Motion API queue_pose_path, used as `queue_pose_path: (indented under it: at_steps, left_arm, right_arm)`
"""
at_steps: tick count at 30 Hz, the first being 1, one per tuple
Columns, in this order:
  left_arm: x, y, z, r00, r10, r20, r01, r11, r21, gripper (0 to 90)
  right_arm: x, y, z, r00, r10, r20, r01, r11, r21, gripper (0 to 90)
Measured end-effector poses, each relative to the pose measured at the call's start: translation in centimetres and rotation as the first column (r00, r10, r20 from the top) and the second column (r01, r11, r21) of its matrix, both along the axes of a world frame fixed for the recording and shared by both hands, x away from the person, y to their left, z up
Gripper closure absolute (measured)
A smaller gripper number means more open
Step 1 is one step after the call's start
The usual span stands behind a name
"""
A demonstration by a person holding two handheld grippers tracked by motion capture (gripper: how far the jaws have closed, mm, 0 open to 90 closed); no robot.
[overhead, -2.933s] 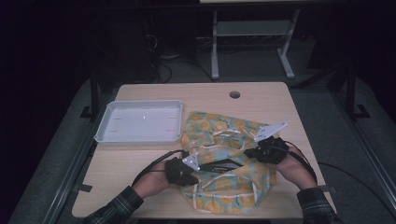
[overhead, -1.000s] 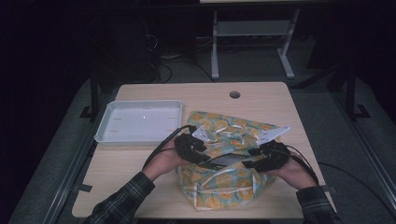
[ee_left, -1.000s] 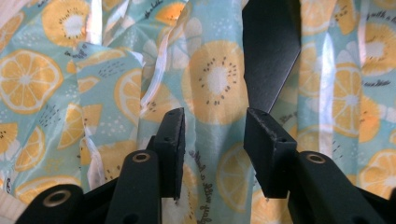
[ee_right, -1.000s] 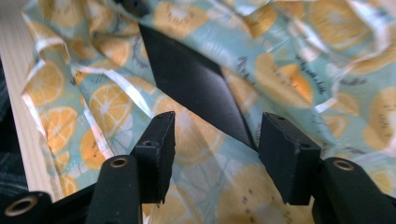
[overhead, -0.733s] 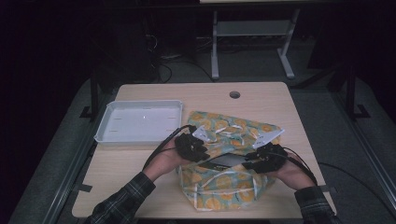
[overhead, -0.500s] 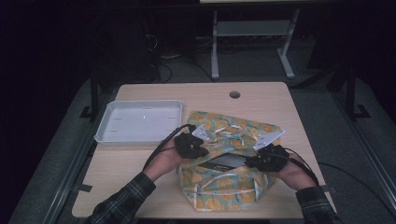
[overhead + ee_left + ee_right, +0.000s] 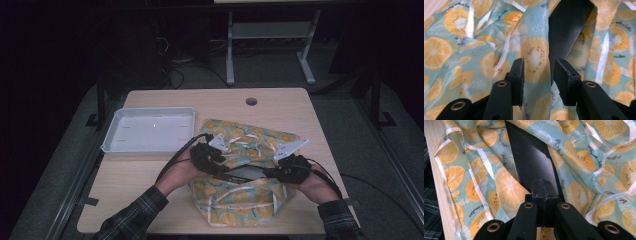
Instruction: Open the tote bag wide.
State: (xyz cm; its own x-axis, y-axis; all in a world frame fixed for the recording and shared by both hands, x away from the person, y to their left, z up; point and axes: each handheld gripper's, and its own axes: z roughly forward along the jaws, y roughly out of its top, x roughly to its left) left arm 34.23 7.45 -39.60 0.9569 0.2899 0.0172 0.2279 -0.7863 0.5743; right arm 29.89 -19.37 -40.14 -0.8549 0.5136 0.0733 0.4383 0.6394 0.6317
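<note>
The high view sits above the person's edge of the table (image 7: pixel 150 185), looking forward and down, far enough back to take in the whole top and the floor beyond. The left gripper view rides low on the left gripper (image 7: pixel 537 82), pressed close against the fruit-print bag (image 7: pixel 456 55). The right gripper view rides on the right gripper (image 7: pixel 543 202), equally close, facing the same cloth. All three share the bag's open mouth and the black flat piece (image 7: pixel 531 162) there
</note>
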Motion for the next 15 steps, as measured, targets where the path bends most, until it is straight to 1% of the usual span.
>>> queue_pose_path:
  at_steps: [1,3,5,8,9,10,14,15]
  left_arm:
    - [0.0,-0.2,-0.1,0.9999,-0.003,0.013,0.003,1.0,0.008,60.9]
    - [0.0,-0.4,-0.3,0.9999,0.001,0.013,-0.002,0.9999,0.01,65.0]
    - [0.1,-0.5,-0.3,0.9999,-0.001,0.015,0.001,0.9999,0.012,72.7]
    - [0.2,-0.4,-0.2,0.9995,0.001,0.032,-0.001,1.0,0.003,86.7]
    - [0.3,-0.3,-0.1,0.9996,0.002,0.029,-0.002,1.0,-0.001,88.8]
    - [0.4,-0.2,0.0,0.9996,0.007,0.028,-0.007,1.0,-0.002,89.3]
    - [1.0,0.4,0.2,0.9991,0.039,0.019,-0.038,0.9988,-0.029,89.6]
    - [1.2,0.6,0.2,0.9989,0.043,0.02,-0.042,0.9987,-0.03,89.6]
  right_arm:
    - [0.0,0.0,0.0,1.0,0.0,0.002,0.0,1.0,0.002,89.5]
    - [0.0,0.0,0.0,1.0,0.002,0.001,-0.002,1.0,0.004,89.5]
    - [0.0,0.0,0.1,1.0,0.001,0.001,-0.001,1.0,0.004,89.5]
    - [0.0,0.0,0.1,1.0,0.005,-0.001,-0.005,1.0,0.004,89.5]
    - [-0.1,0.0,0.1,1.0,0.001,-0.008,-0.001,1.0,0.004,89.5]
    - [-0.2,0.0,0.1,1.0,0.007,-0.007,-0.007,1.0,0.002,89.5]
    - [-0.6,-0.2,0.1,0.9999,0.014,-0.01,-0.014,1.0,0.001,89.6]
    - [-0.7,-0.3,0.1,0.9998,0.019,-0.007,-0.019,1.0,-0.001,89.5]
